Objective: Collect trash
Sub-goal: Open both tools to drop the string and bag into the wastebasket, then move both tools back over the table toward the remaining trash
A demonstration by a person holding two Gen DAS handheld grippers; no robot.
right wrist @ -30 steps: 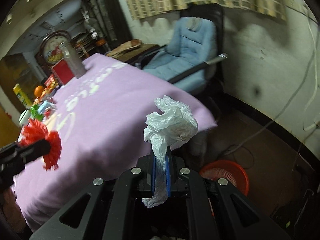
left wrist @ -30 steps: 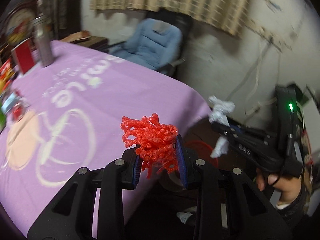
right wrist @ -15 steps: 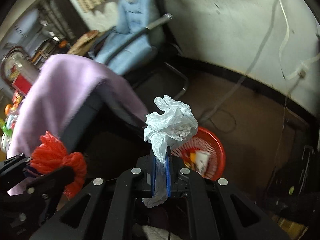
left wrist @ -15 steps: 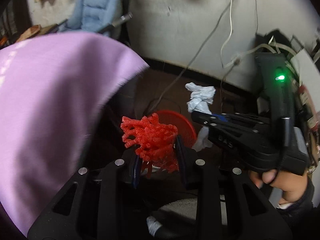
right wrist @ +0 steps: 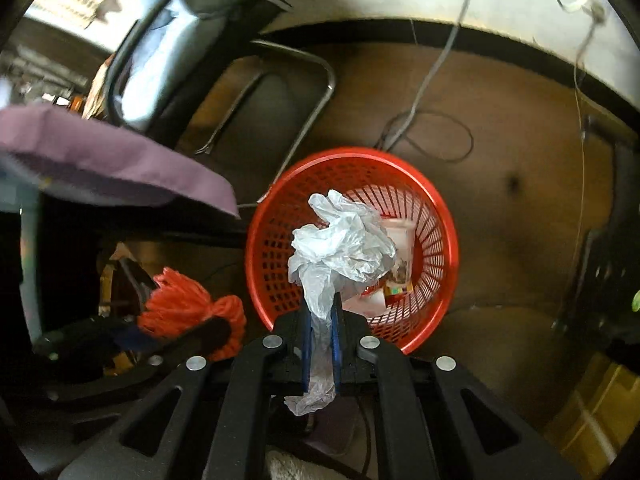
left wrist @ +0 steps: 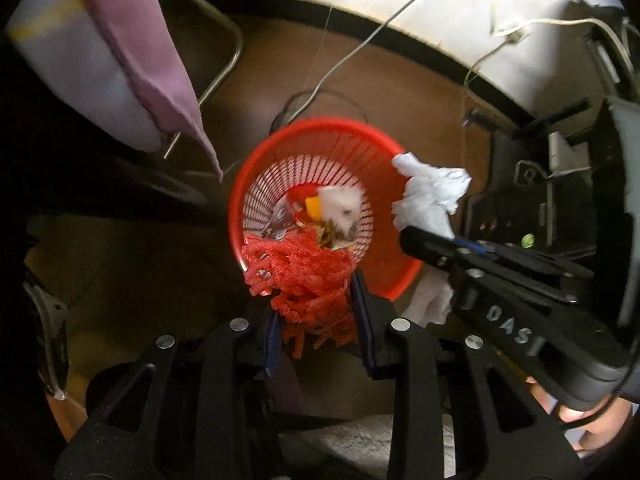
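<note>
Both grippers over red mesh basket [left wrist: 384, 268] | left gripper [left wrist: 316, 312] jaws clamp red foam netting [left wrist: 300, 272] | right gripper [right wrist: 320, 332] jaws pinch crumpled white plastic bag [right wrist: 340, 248] | scraps lie inside

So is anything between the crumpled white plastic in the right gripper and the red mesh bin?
Nothing visible. The right gripper holds the crumpled white plastic bag over the open red mesh waste basket; only a cup and wrappers lie at its bottom.
</note>
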